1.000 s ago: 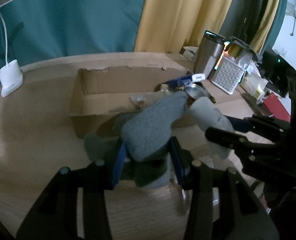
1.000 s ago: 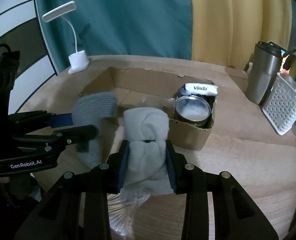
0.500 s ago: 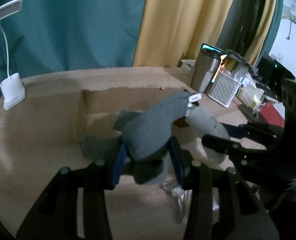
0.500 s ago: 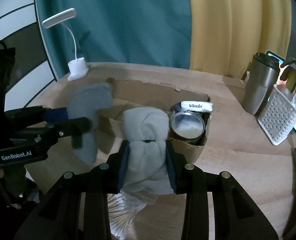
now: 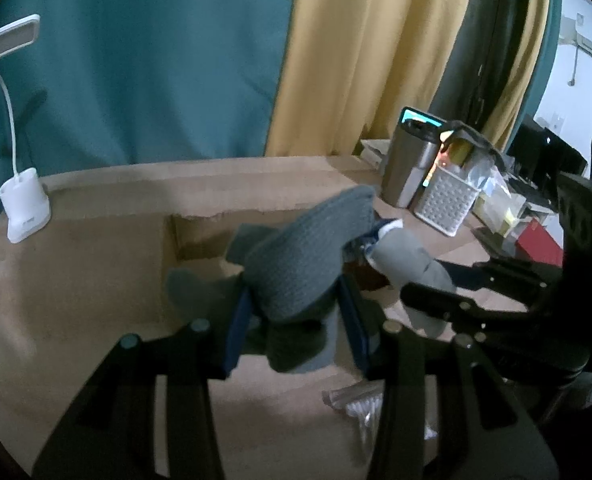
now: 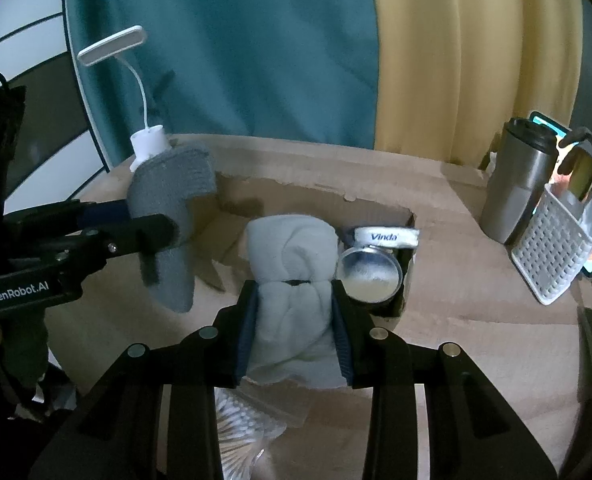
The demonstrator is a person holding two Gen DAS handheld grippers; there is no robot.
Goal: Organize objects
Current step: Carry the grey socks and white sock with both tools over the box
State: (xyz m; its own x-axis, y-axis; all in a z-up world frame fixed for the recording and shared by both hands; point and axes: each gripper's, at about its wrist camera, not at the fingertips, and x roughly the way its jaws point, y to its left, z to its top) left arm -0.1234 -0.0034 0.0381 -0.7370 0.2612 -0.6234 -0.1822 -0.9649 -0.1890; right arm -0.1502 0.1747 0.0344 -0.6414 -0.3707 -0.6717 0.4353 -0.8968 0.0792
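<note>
Dark grey knitted sock [image 5: 304, 264] sits pinched between the blue pads of the left gripper [image 5: 293, 320], its ribbed cuff rising toward one o'clock and its toe drooping below the jaws; in the right wrist view the same sock [image 6: 167, 216] hangs at nine o'clock from the black fingers marked GenRobot.AI, clear of the table. Pale grey rolled sock bundle [image 6: 296, 280] is squeezed in the right gripper [image 6: 293, 324], the jaws pressed in on its waist so the fabric bulges above and below; from the left wrist it shows as a light lump [image 5: 404, 256] at three o'clock of the dark sock. Both socks are held in front of and partly over the open brown cardboard box [image 6: 316, 196] with torn edges on the light wooden table [image 6: 468, 320]. Inside the box, at its right end and just at three o'clock of the pale bundle, stands a round silver tin [image 6: 370, 274] with a white and blue Vinda tissue pack [image 6: 386, 237] touching its far side. A crinkled clear plastic bag [image 6: 243, 420] lies on the table below the right gripper. At eleven o'clock stands a white gooseneck desk lamp [image 6: 147, 144]; at two o'clock a steel travel mug [image 6: 516, 184] stands beside a white perforated basket [image 6: 552, 256].
</note>
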